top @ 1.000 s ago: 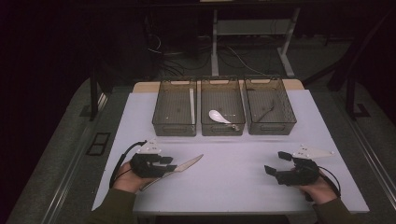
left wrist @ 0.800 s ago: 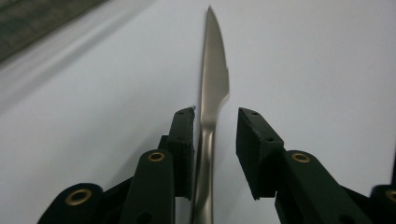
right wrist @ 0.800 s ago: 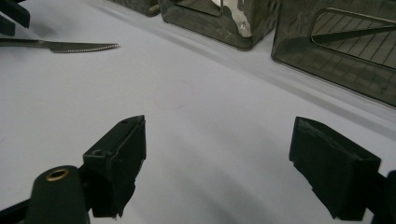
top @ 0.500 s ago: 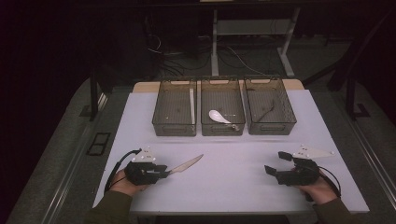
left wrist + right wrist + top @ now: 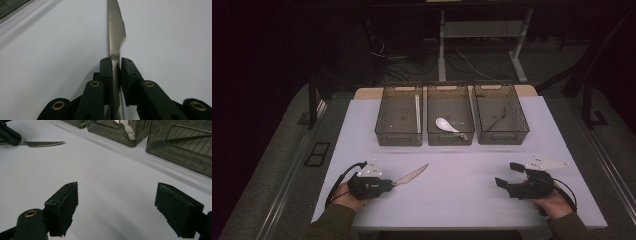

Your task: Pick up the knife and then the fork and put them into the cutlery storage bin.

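Dim room, one lit table

A white-topped table (image 5: pixel 462 185) stands on grey floor (image 5: pixel 277 165); behind it, dark desk legs (image 5: pixel 442 45) and loose cables (image 5: pixel 412 60) fade into shadow.

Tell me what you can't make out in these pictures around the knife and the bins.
- Knife handle: left gripper view, hidden between the left gripper jaws and cut off by the bottom edge.
- Thin dark item in the right bin: high view, too small to identify.
- Middle bin: right gripper view, cut off by the top edge.
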A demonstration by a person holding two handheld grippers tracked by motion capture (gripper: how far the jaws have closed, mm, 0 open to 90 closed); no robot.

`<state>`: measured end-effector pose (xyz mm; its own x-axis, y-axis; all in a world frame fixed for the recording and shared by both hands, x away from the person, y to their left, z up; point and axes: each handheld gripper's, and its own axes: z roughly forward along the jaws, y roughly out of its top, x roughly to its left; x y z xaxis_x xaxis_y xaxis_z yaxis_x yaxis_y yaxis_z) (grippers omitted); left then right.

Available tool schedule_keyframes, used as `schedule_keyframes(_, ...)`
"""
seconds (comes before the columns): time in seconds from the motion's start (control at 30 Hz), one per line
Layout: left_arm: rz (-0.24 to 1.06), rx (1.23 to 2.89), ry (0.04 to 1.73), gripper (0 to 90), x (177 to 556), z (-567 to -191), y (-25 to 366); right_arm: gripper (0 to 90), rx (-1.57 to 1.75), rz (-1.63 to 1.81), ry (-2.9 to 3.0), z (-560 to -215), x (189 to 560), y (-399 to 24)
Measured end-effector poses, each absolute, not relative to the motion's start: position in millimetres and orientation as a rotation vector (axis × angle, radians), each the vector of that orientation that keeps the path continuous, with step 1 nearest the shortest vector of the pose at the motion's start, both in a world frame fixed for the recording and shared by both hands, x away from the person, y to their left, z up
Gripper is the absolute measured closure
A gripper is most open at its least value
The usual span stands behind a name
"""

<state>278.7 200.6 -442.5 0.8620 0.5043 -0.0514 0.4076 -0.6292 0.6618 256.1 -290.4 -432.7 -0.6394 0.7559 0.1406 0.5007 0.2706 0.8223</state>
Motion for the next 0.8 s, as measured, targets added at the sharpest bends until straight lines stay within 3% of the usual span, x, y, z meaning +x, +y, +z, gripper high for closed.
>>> schedule_keyframes(0.5,0.188,2.242,0.696,78.9,280.2,-429.5,195.6,18.7,1.159,1.311,2.263,-431.6,256.3,-290.8)
schedule_keyframes(0.8,0.189,2.159,0.611,78.8,280.8,-413.4,171.9,18.7,1.154,1.323,2.266,-430.8,256.8,-289.0)
